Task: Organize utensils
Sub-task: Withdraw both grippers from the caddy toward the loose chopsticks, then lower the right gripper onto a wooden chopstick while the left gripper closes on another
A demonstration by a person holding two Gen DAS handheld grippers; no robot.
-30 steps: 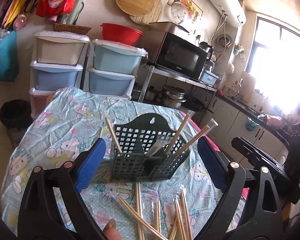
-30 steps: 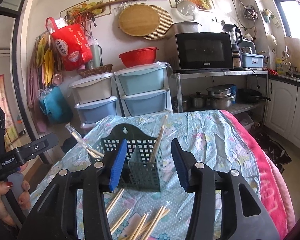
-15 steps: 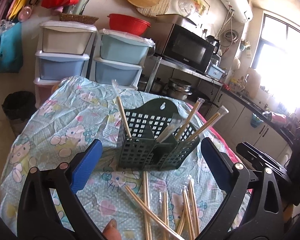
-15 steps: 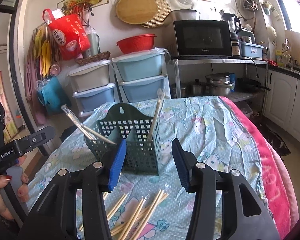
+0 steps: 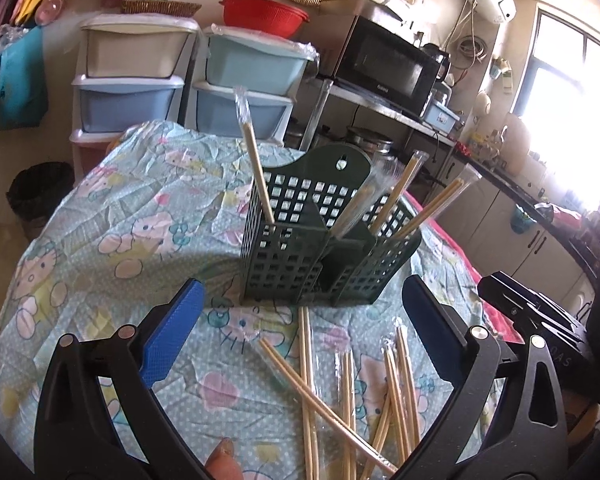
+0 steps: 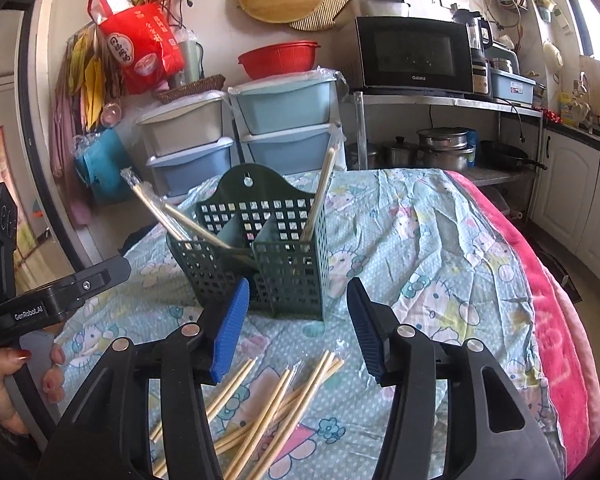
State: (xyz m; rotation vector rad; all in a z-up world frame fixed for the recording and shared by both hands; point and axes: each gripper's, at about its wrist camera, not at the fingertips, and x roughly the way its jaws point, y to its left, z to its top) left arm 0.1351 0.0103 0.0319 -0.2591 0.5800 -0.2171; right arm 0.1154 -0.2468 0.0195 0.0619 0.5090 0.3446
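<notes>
Hovering with jaws spread wide and holding nothing, the left gripper [image 5: 300, 328] and right gripper [image 6: 298, 324] are facing the green utensil caddy [image 5: 319, 256] standing behind loose wrapped chopsticks [image 5: 351, 384] on the tablecloth [image 5: 120, 208].

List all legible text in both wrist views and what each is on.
"GenRobot.AI": on the left gripper body, right wrist view.
"Galanz": on the microwave front.
Red bag: printed characters too blurred to read.
Wall pictures and counter items: too small to read.
</notes>
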